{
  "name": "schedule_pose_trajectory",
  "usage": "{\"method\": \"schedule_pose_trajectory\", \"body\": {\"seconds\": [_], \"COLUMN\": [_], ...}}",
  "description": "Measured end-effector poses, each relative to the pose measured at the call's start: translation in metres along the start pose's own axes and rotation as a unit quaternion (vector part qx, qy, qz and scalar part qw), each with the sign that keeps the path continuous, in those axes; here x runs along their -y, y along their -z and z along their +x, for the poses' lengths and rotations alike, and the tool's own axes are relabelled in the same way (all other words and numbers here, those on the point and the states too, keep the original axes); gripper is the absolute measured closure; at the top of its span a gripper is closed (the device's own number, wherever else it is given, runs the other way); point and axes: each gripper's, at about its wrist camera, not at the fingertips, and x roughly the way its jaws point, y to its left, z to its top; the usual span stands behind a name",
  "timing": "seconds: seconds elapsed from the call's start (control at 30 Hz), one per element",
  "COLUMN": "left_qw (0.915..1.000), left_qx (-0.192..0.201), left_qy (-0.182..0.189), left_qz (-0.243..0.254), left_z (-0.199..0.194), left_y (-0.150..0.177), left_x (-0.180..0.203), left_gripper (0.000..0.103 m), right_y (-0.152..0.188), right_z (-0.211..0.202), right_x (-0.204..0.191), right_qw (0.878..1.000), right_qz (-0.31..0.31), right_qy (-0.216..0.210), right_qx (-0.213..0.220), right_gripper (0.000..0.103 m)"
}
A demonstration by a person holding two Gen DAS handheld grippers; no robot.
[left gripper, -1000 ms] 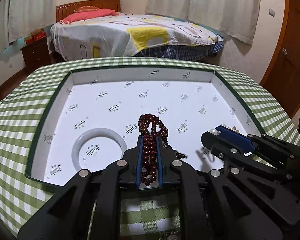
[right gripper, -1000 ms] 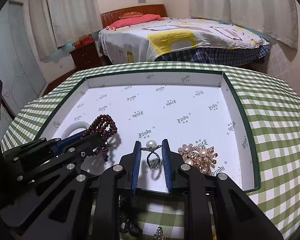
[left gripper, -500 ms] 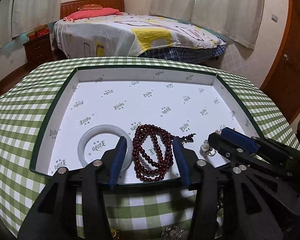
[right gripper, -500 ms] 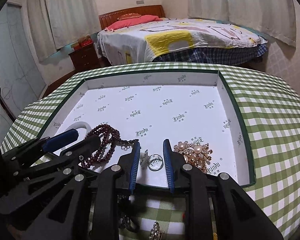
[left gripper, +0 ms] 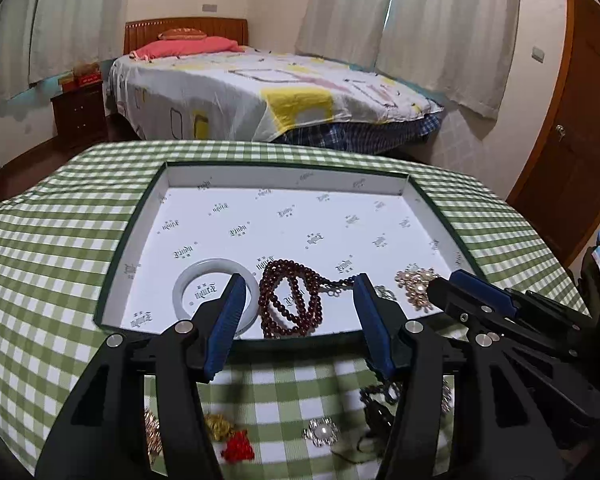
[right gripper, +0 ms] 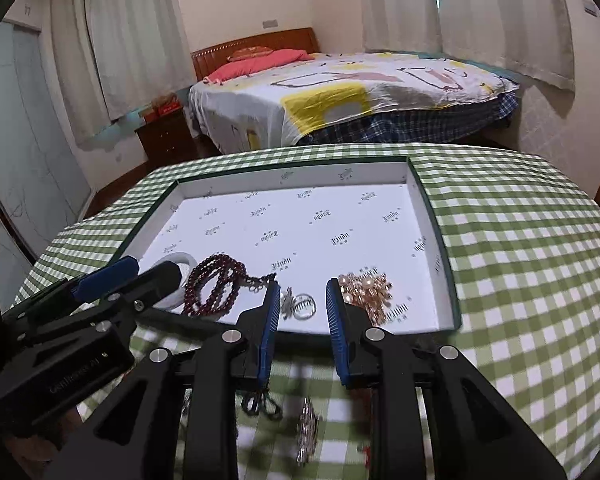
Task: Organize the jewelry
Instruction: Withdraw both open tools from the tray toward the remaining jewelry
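Only from the left wrist, red trinket [left gripper: 238, 449] below tray [left gripper: 284, 172].

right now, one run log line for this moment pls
stage: placing jewelry | left fingers: opening, empty | bead bracelet: lying in tray | right fingers: apart, empty | ring: in tray

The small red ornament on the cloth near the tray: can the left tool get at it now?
Probably yes. The red ornament lies uncovered on the cloth, under the left tool, whose jaws are opening with nothing between them.
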Motion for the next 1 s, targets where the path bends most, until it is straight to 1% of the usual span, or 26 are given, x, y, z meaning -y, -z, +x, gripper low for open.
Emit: {"method": "schedule_pose_trajectory", "body": {"seconds": [0.2,0.4,0.57,0.77,1.0], "left_qw": [0.9999,0.9997,0.9992,0.9986,0.9982], "left_qx": [0.014,0.003,-0.005,-0.013,-0.013], "left_qy": [-0.003,-0.011,-0.023,-0.031,-0.036], "left_qz": [-0.001,-0.021,-0.032,-0.041,-0.045], "left_z": [-0.027,-0.041,-0.054,-0.064,-0.072], "left_y": [0.014,0.033,0.054,0.069,0.076], "left_x": [0.001,-0.009,-0.020,-0.026,-0.031], "left_gripper": [0.048,0.048,0.048,0.048,0.048], "right_y": [0.020,0.045,0.060,0.069,0.070], "right_z": [-0.022,-0.035,-0.041,-0.047,-0.050], "right_x": [0.002,0.000,0.000,-0.004,-0.009], "right_qw": [1.000,1.000,1.000,1.000,1.000], "right_qz": [0.011,0.005,0.004,-0.001,-0.007], "right_qy": [0.003,0.007,0.009,0.009,0.010], "right_qx": [0.004,-0.011,-0.020,-0.022,-0.018], "right_gripper": [0.078,0.078,0.078,0.078,0.078]}}
